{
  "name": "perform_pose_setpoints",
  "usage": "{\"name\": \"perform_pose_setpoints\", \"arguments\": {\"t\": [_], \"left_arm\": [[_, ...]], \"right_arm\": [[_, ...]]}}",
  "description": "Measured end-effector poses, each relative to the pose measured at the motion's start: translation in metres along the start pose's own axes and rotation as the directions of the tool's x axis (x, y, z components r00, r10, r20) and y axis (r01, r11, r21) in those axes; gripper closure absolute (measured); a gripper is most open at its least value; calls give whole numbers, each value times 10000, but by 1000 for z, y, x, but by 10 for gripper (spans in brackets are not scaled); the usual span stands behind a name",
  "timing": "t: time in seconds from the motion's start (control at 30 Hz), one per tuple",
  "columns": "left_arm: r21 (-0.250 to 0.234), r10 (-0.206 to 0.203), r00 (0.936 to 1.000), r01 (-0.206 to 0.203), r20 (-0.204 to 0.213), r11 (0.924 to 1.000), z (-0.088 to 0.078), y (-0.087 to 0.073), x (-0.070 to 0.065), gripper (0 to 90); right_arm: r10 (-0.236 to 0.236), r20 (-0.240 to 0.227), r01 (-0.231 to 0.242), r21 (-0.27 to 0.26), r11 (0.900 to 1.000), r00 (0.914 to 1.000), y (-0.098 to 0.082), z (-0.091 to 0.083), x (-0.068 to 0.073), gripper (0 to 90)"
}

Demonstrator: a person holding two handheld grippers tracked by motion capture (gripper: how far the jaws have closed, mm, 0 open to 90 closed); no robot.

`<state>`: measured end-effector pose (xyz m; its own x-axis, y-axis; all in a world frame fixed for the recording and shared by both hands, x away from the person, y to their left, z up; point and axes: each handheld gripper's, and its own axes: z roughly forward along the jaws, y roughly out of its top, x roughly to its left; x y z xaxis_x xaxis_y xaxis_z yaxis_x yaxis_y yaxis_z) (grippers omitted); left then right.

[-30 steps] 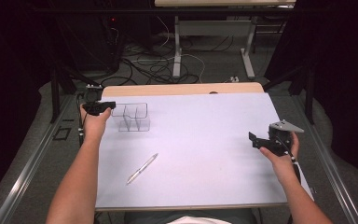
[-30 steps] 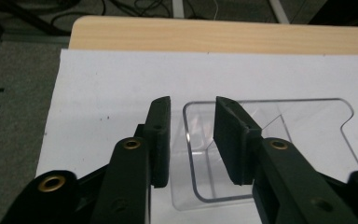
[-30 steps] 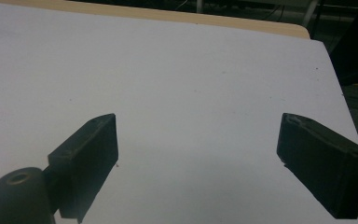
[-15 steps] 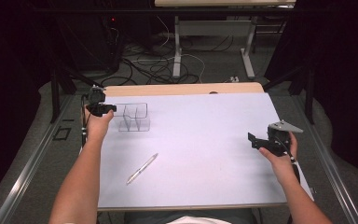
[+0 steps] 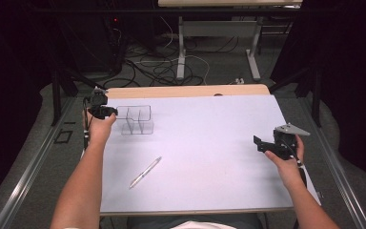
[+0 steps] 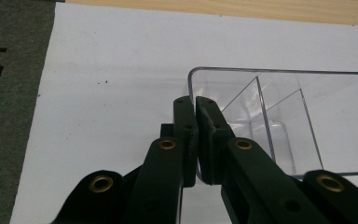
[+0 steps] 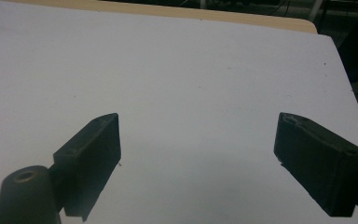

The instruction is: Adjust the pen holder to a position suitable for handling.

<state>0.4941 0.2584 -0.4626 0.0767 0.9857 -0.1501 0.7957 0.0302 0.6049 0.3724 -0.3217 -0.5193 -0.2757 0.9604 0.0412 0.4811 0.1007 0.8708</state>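
While my left gripper point(image 6: 195, 135) clamps the clear organizer's point(image 6: 279, 121) wall, my right gripper point(image 7: 198, 163) waits, jaws apart; the pen point(image 5: 145, 172) lies untouched.

left gripper point(image 6: 196, 103) lifted back — jaws now pinching clear organizer point(image 6: 279, 126) wall

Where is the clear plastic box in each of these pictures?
High view: the box sits upper left on the white sheet, beside the left gripper.
Left gripper view: it is at right, its near wall pinched between the shut jaws.
Right gripper view: not in it.
Shared landmark: the wooden table edge beyond the sheet.
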Motion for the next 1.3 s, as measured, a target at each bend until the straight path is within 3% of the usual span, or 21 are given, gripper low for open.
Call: {"name": "perform_pose_setpoints", "arguments": {"t": [0.2, 0.5, 0.57, 1.07, 1.3], "left_arm": [[45, -12, 10000, 12, -55, 10000, -1, -1, -2, 883], [173, -341, 9994, 341, 15, 9993, -3, -1, -5, 883], [365, -323, 9995, 321, 53, 9988, -4, 0, -6, 883], [730, -316, 9984, 282, 460, 9969, -6, -8, -40, 882], [804, -496, 9968, 445, 632, 9958, -7, -14, -56, 880]], "right_arm": [[39, -2, -39, 4, 10000, 10000, -1, 1, 1, 142], [50, -80, -50, 95, 9999, 10000, -1, 1, 1, 142], [42, -92, -41, 90, 10000, 9999, -1, 1, 1, 142], [-19, -110, 19, 70, 10000, 9999, -1, 1, 2, 143], [-20, -115, 21, 58, 10000, 9999, -1, 1, 3, 143]]}}
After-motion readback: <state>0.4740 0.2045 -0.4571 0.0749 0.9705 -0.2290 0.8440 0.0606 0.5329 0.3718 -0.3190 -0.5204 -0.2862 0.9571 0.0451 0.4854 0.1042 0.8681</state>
